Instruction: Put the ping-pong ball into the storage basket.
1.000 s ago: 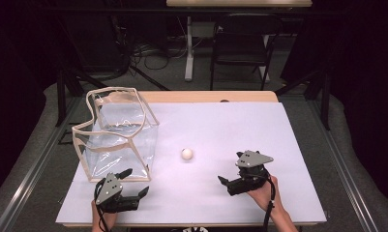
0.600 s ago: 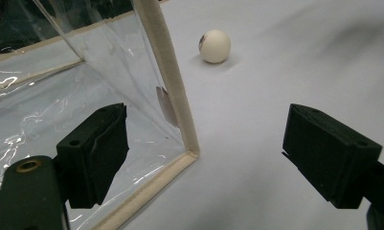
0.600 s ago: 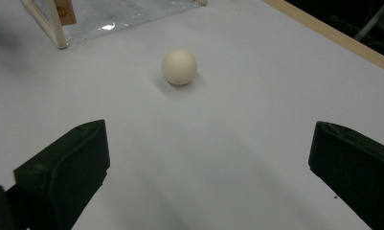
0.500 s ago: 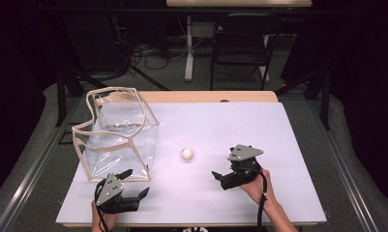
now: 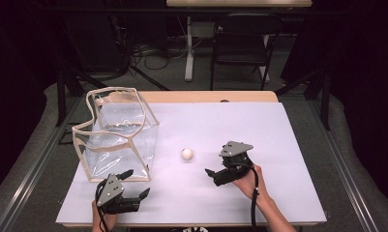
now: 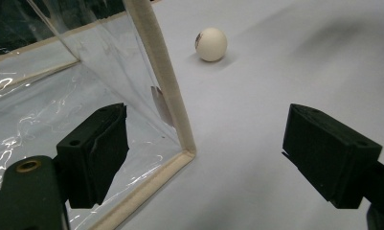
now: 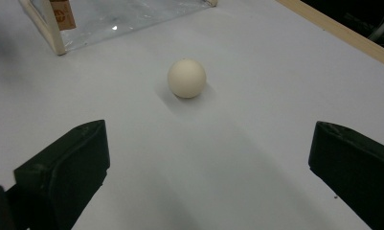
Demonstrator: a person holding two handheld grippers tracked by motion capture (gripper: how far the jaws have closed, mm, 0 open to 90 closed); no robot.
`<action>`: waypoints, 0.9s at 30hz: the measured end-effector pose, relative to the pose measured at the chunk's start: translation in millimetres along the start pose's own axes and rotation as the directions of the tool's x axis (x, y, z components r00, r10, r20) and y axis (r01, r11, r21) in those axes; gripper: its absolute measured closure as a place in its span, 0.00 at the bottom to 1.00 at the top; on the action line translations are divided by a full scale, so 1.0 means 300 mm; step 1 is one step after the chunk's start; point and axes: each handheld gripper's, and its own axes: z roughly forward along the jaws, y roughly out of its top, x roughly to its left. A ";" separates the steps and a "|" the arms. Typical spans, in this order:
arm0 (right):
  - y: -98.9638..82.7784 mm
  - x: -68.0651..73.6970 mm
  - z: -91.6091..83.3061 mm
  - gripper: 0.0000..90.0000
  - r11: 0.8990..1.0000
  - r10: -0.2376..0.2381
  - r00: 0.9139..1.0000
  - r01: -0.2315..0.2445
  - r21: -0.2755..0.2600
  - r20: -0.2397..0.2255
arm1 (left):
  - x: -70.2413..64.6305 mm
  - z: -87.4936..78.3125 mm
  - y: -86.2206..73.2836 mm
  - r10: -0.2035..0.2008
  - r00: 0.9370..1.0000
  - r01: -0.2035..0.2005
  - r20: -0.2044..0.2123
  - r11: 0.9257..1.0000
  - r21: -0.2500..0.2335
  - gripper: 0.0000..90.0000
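While closing on the ball point(image 7: 186, 78) with the right gripper point(image 5: 219, 169), keep the jaws as now: wide apart, low over the tabletop point(image 5: 278, 145), and aimed so as to frame the ball evenly. Probably a pick-up in hand, perhaps for dropping into the clear bag point(image 5: 119, 135).

Ball position: alone on bare tabletop, just ahead of the right jaws, near the bag's front corner but apart from it.

Advance straight, without skimming the surface. Stop with the ball deep between the pads, not out at the tips. Close slowly and squarely across the widest part: round, smooth and light by the look, so apt to roll off or squirt out at a one-sided touch. Lift only after a firm pinch.

Leave the left gripper point(image 5: 136, 183) parked by the bag's near bottom corner, jaws likewise apart and holding nothing. Handy there for steadying the floppy bag later.
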 end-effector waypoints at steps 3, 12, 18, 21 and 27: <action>0.008 0.004 0.016 0.00 1.000 -0.002 1.000 0.002 0.000 -0.005 | -0.001 0.000 0.000 0.002 1.000 -0.002 0.001 1.000 0.000 0.18; 0.026 0.009 0.075 0.00 1.000 0.002 1.000 -0.002 0.011 -0.030 | -0.002 0.002 0.001 0.004 1.000 -0.004 0.007 1.000 -0.001 0.18; 0.043 0.007 0.103 0.00 1.000 0.002 0.999 -0.002 0.013 -0.035 | -0.002 0.003 0.001 0.003 1.000 -0.003 0.007 1.000 -0.001 0.18; 0.048 0.009 0.113 0.00 1.000 0.002 0.999 -0.001 0.015 -0.038 | -0.003 0.004 0.001 0.004 1.000 -0.004 0.005 1.000 0.005 0.18; 0.055 0.016 0.146 0.00 1.000 -0.002 0.999 0.004 0.026 -0.042 | -0.002 0.005 0.000 0.002 1.000 -0.002 0.007 1.000 0.003 0.18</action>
